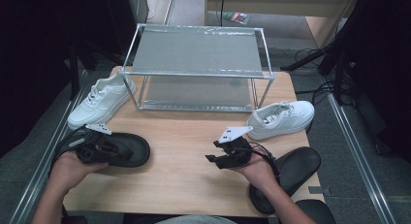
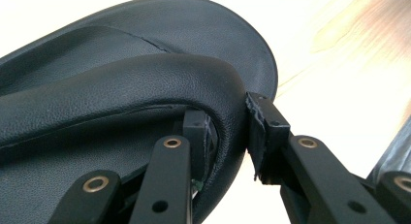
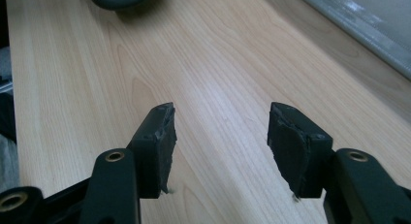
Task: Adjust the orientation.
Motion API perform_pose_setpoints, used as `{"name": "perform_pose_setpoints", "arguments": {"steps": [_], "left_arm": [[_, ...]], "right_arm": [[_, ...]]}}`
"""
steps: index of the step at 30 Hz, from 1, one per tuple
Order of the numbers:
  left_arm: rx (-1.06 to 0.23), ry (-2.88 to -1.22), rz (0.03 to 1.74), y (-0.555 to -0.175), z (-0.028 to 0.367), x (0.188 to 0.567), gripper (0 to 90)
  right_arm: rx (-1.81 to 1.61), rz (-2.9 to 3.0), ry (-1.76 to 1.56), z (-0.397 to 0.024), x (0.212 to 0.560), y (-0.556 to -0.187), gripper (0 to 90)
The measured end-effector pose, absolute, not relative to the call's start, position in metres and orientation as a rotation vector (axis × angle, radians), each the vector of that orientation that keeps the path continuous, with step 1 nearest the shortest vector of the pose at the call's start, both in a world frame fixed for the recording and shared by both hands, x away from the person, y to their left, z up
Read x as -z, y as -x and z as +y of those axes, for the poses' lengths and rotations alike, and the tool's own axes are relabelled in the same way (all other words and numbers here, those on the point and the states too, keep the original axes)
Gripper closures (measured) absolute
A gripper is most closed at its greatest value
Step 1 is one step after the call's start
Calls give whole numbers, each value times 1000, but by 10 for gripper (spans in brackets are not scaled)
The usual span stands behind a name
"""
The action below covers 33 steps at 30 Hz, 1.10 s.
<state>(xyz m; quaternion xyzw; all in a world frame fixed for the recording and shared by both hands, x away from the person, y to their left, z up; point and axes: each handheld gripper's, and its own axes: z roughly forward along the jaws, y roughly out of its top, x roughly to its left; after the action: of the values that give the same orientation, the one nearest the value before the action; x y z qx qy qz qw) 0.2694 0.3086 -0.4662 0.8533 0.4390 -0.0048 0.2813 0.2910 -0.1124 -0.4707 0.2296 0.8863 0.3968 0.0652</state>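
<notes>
The left claw (image 1: 112, 147) pinches the strap of a black slipper (image 1: 127, 147), one jaw tucked under the strap and the other pressed against its outer face; in the left gripper view that strap (image 2: 145, 83) arches just ahead of the claw (image 2: 228, 136), over the slipper's footbed. The slipper lies on the wooden worktop (image 1: 184, 136). The right claw (image 1: 212, 158) is held above bare wood with its jaws spread wide and nothing between them, plain in the right gripper view (image 3: 220, 136). Behind that claw, past the hand, a second black slipper (image 1: 291, 173) overhangs the worktop's edge. Beyond the right claw sits a white sneaker (image 1: 283, 118); beyond the left claw lies another white sneaker (image 1: 99, 100), beside a metal two-tier rack (image 1: 196, 54).
</notes>
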Motion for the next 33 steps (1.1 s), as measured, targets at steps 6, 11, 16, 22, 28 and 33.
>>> {"name": "perform_pose_setpoints", "arguments": {"steps": [6,11,16,22,28,33], "left_arm": [[18,-2279,1140,-269,291,458,727],[29,-2265,1128,-271,278,453,728],[29,-2264,1099,-273,261,447,728],[46,-2277,1047,-278,240,446,728],[66,-2309,1017,-287,220,446,728],[106,-2312,1002,-295,203,447,728]], "right_arm": [[-1261,2640,-720,-118,467,-292,445],[-1276,2629,-736,-121,467,-293,436],[-1280,2609,-747,-125,466,-290,435],[-1282,2600,-768,-128,466,-288,435],[-1309,2573,-774,-132,465,-286,435],[-1307,2568,-779,-133,465,-283,432]]}}
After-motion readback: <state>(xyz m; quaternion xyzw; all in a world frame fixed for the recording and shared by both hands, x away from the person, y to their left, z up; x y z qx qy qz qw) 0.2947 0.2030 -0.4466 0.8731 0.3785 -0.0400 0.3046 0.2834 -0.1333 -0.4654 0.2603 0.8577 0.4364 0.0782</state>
